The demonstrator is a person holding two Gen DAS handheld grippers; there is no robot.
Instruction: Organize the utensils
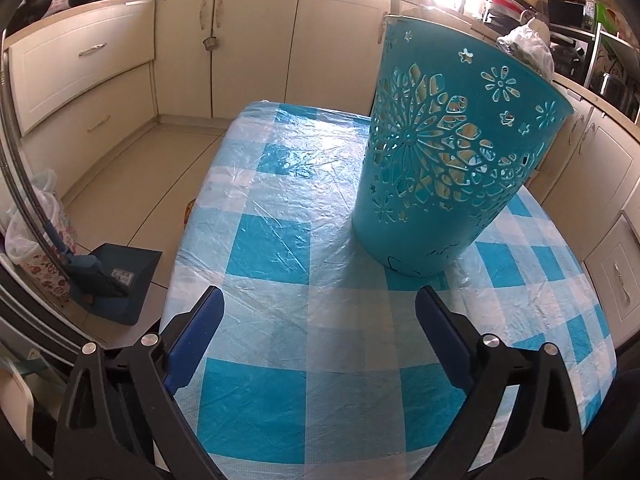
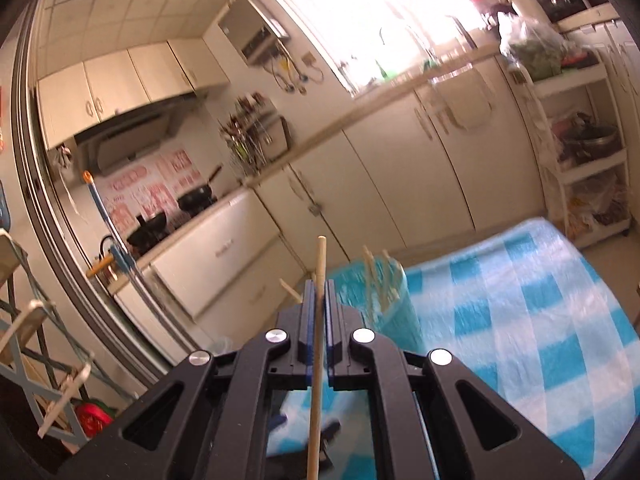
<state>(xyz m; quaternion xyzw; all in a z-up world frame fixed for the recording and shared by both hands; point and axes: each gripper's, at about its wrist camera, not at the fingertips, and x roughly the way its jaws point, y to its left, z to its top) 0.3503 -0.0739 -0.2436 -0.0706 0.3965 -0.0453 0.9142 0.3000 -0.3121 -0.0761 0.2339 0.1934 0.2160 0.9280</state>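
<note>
Left gripper (image 1: 320,312) fingers spread wide, empty, above checked tablecloth (image 1: 280,360), teal cutout basket (image 1: 452,168) just beyond on table's right, right gripper (image 2: 319,300) clamped on upright wooden chopstick (image 2: 318,320), more sticks in basket behind.

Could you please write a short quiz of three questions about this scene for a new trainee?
1. True or false: the left gripper has its jaws open with nothing between them.
2. What does the right gripper hold? A) spoon B) wooden chopstick C) fork
3. What pattern is on the tablecloth under the teal basket?

Key: 1 true; 2 B; 3 blue and white checks.
</note>
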